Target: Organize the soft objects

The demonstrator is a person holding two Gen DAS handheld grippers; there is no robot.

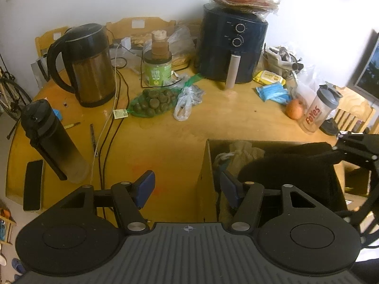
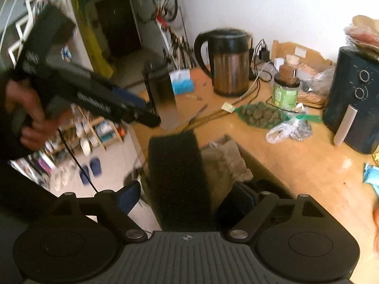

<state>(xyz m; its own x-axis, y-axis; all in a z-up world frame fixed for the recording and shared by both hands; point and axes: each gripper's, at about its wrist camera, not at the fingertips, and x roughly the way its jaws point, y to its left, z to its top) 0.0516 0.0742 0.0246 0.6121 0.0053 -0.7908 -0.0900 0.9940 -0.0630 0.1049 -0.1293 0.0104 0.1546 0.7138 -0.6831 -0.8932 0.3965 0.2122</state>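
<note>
An open cardboard box (image 1: pixel 203 165) stands at the near right of the wooden table; it also shows in the right wrist view (image 2: pixel 263 163). A beige cloth bag (image 1: pixel 241 153) lies inside it (image 2: pixel 222 161). A black foam pad (image 2: pixel 176 179) stands on end over the box, between the wide-open fingers of my right gripper (image 2: pixel 187 196); I cannot tell if they touch it. The pad (image 1: pixel 289 165) fills the right side of the box. My left gripper (image 1: pixel 187 187) is open and empty, at the box's left wall.
On the table stand a kettle (image 1: pixel 87 68), a black bottle (image 1: pixel 47 137), a dark air fryer (image 1: pixel 232 45), a green jar (image 1: pixel 157 69), a net bag of dark round items (image 1: pixel 151 101), a shaker cup (image 1: pixel 318 111) and an orange fruit (image 1: pixel 295 110). Cables (image 1: pixel 111 127) run across it.
</note>
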